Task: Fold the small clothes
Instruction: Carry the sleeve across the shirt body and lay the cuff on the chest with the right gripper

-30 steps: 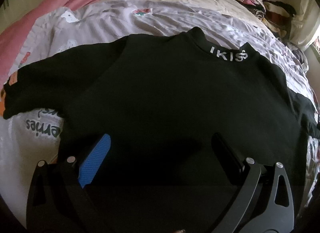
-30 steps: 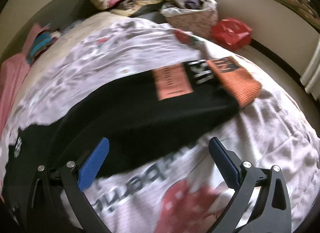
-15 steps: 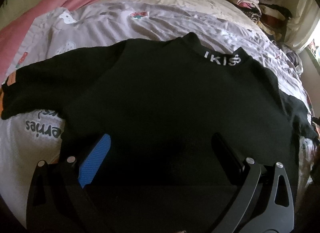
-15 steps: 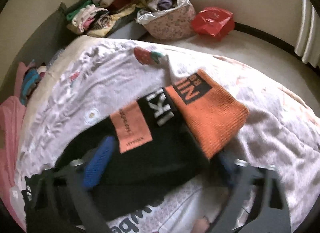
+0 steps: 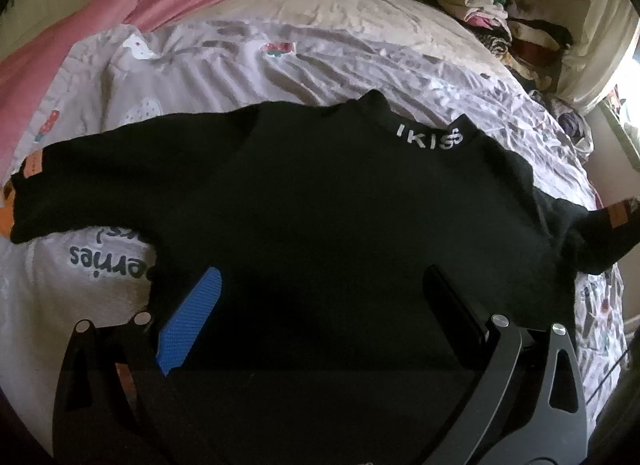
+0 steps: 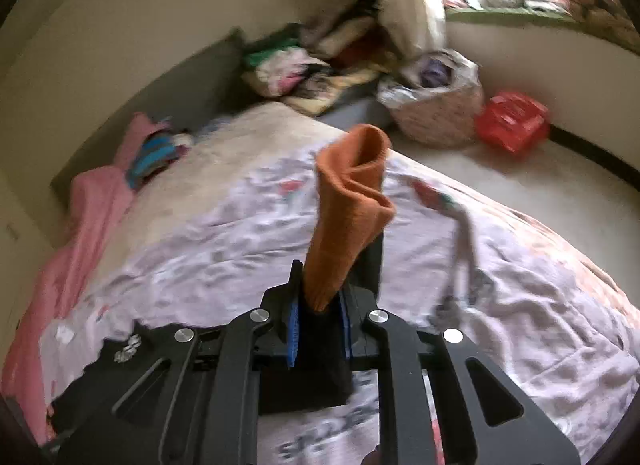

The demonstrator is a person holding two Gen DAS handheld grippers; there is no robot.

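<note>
Sweater [image 5: 340,225] flat on bed [image 5: 320,53]; orange cuff [image 6: 352,201] pinched in closing right claw [image 6: 318,329], left claw [image 5: 320,305] released. Next: sleeve folded across body.

— What's lying there?

— A small black sweater [image 5: 340,225], spread flat across the bed [image 5: 320,45], high collar toward the far end with white lettering on it. One sleeve lies stretched out flat toward the left edge.

— And the other sleeve?

— Lifted off the bed. Its orange cuff [image 6: 352,201] stands upright, rumpled and folded over itself.
</note>
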